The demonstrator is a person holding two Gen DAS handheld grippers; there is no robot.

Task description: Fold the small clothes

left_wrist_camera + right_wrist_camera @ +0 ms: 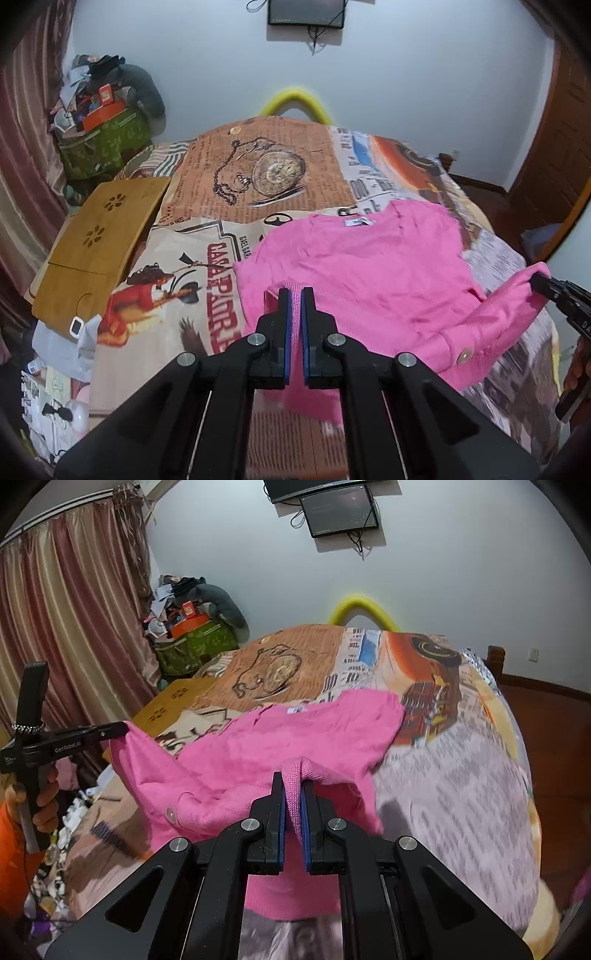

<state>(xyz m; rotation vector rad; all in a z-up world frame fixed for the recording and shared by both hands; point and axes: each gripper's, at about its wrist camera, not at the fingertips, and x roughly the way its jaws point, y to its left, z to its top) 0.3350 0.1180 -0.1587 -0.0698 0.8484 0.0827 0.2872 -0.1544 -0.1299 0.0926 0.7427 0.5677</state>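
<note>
With both of my hand-held grippers pinched shut on knit, the risk starts right at the pads. My left hand-held gripper (pixel 294 301) is clamped on a thin ribbed edge of the pink cardigan (pixel 369 266), and only a narrow strip of cloth shows between the blue pads (pixel 285 325); a sharp tug could pull that strip free and drop the corner. My right hand-held gripper (pixel 294 786) is closed on a doubled fold of the same edge, a thicker bite, so I judge it the safer hold of the two.

Outward from there, the near part of the cardigan hangs lifted between my two grips while its far part, collar and label (pixel 357 221) included, lies on the bed (pixel 207 236). If one hand rises or travels faster than the other, the fold line will run crooked and the near edge will land askew. The knit looks soft and stretchy, so pulling my hands apart could drag the lying half across the bedspread and bunch it. The button (pixel 463 356) side sags lower in the left view, and that loose flap could tuck under itself as I carry the edge over.
</note>
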